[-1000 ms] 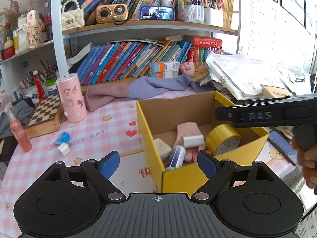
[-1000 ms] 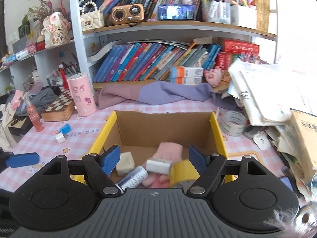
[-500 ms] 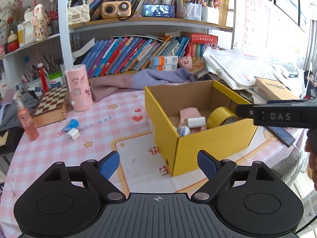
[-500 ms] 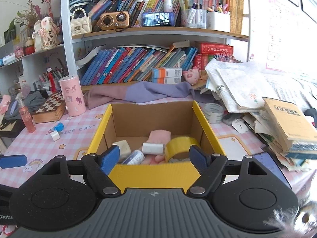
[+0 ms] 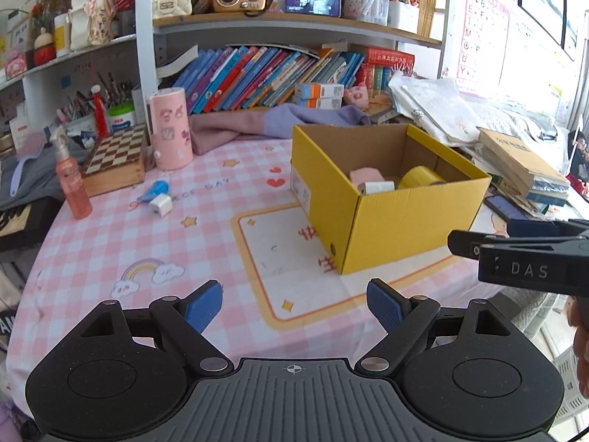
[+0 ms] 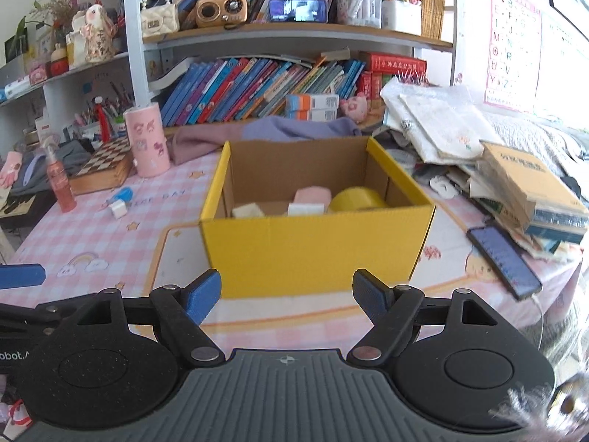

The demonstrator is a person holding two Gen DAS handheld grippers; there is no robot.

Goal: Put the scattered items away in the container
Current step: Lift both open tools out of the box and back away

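- Box (image 6: pixel 313 243): yellow cardboard, open top, standing on the pink checked surface (image 5: pixel 110 258) at centre frame in the right wrist view. Stiff but light; likely to slide if pushed.
- Contents of box: yellow tape roll (image 6: pixel 357 199), pink soft item (image 6: pixel 313 195), white roll (image 6: pixel 305 208), pale block (image 6: pixel 248 210). All look light.
- Blue item (image 5: pixel 154 189) and white cube (image 5: pixel 162 205): on the surface, left of centre in the left wrist view, touching or nearly so, well apart from the box. Judged small, hard and light; best pinched across the short sides. Smooth plastic may slip.
- Pink spray bottle (image 5: pixel 71 180): upright, far left. Top-heavy; take hold at the body, not the nozzle.
- Left hand-held gripper (image 5: pixel 294 305): fingers spread, nothing between them.
- Right hand-held gripper (image 6: pixel 287 294): fingers spread, nothing held, facing the box's near wall.
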